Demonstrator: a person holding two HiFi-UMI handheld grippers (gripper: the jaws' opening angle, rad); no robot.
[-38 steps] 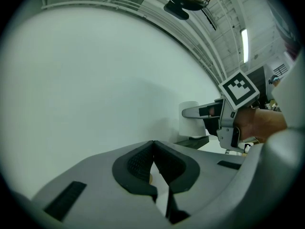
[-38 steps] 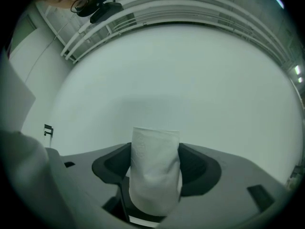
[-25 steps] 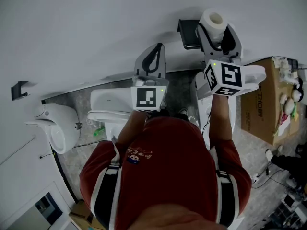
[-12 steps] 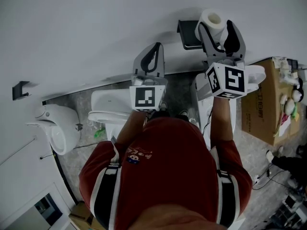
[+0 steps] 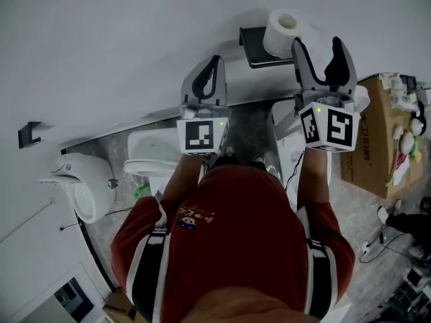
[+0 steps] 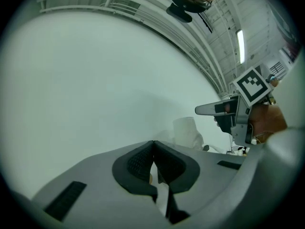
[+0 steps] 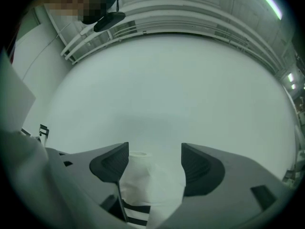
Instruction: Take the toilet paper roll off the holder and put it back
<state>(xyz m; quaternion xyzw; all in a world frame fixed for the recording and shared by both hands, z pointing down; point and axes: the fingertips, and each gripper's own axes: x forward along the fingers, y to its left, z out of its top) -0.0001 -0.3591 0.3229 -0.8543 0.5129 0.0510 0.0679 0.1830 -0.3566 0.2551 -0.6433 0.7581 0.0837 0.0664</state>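
Standing on end on the holder (image 5: 257, 46), the toilet paper roll (image 5: 281, 27) shows its hollow core to the head view. The holder is a dark little shelf fixed to the wall (image 5: 135, 32). The roll rests on its flat top, free of any grip, and looks settled rather than leaning.

The right tongs (image 5: 319, 46) hang just beside the holder, level with the roll and aimed at it. Their jaws have just been opening and now stand wide. In the right gripper view the roll fills the gap between the two pads, yet neither pad presses on it. In the head view the tips sit a little short of the roll and to its side. A spread this broad suits the roll's thick body, since nothing narrower would pass round it.

The left tongs (image 5: 213, 66) are well apart from the holder, on the far side of the right tongs. They point at bare wall, with their jaws closed together on nothing that I can make out. They seem parked there so as not to crowd the one-handed work at the holder.

My reading is that this is the letting-go after the roll was set back, so the task is near its end. The same pose would also fit an approach before a grasp. If the right tongs swing sideways while this close, a jaw could knock the roll off the shelf.
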